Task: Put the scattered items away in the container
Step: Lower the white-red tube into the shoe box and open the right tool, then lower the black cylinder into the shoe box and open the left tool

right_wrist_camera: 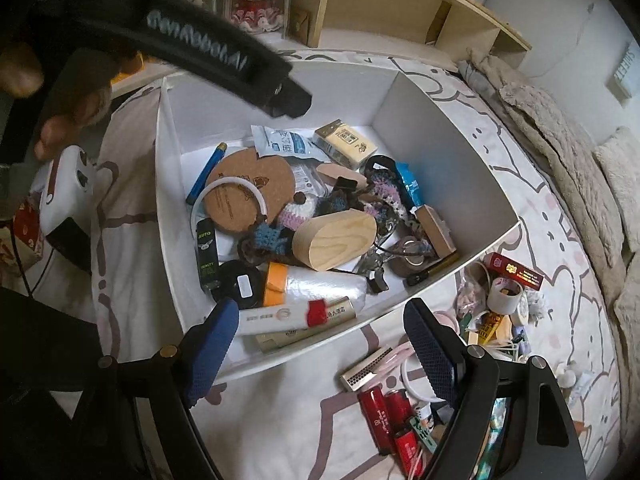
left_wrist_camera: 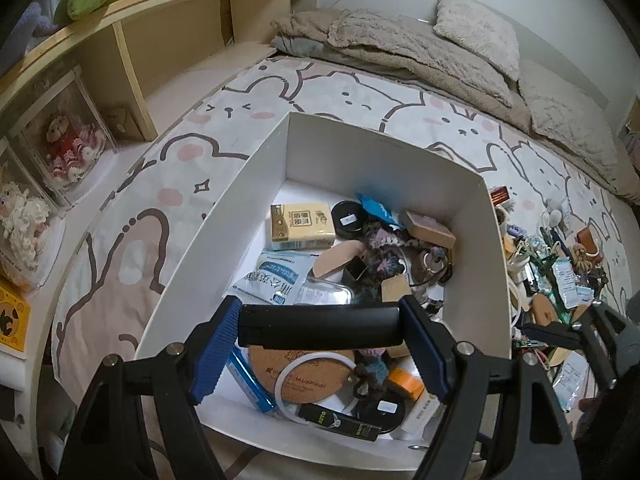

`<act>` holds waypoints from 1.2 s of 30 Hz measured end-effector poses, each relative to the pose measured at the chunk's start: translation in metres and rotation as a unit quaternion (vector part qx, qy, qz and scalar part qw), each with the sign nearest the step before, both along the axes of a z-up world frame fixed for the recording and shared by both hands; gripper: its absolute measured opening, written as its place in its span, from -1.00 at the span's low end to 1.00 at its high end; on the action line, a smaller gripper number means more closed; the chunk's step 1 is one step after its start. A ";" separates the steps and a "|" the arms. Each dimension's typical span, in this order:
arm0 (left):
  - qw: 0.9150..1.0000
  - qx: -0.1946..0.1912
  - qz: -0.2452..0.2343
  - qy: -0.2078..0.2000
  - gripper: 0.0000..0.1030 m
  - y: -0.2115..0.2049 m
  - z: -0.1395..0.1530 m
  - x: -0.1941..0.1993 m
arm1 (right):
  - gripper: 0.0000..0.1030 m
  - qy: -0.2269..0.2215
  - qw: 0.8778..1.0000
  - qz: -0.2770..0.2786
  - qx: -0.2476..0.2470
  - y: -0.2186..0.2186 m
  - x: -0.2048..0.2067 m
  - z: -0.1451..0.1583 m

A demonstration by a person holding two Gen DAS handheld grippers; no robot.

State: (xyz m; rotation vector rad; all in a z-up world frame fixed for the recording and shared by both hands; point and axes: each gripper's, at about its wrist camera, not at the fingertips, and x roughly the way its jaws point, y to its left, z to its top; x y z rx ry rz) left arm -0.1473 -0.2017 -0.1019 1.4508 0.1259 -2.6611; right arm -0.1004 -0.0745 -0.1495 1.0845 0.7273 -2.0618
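A white open box (left_wrist_camera: 384, 132) lies on the bed, holding several items: a cork coaster (right_wrist_camera: 240, 196), an oval wooden box (right_wrist_camera: 336, 240), a yellow tissue pack (left_wrist_camera: 302, 226). My left gripper (left_wrist_camera: 320, 340) hangs over the box's near end, shut on a long black case (left_wrist_camera: 320, 326) held crosswise between its blue pads. In the right wrist view that case's end (right_wrist_camera: 290, 100) pokes out above the box. My right gripper (right_wrist_camera: 324, 344) stands open and empty above the box's near rim (right_wrist_camera: 320, 354). Scattered items (right_wrist_camera: 380, 416) lie on the sheet to its right.
A wooden shelf (left_wrist_camera: 180, 40) with boxed dolls (left_wrist_camera: 64, 140) runs along the bed's left side. Beige blankets and a pillow (left_wrist_camera: 476, 32) are heaped at the far end. A tape roll (right_wrist_camera: 505, 295), a red box (right_wrist_camera: 514, 271) and a silver harmonica-like bar (right_wrist_camera: 362, 368) lie beside the box.
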 end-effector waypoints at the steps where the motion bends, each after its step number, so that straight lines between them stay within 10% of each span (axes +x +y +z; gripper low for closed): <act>1: 1.000 -0.001 0.001 -0.003 0.54 0.000 -0.001 0.000 | 0.65 0.000 1.000 0.000 -0.001 0.000 0.000 0.001; 36: 0.995 -0.066 0.029 -0.064 0.54 -0.040 -0.035 0.016 | 0.65 0.021 0.992 -0.093 -0.087 0.055 -0.022 0.062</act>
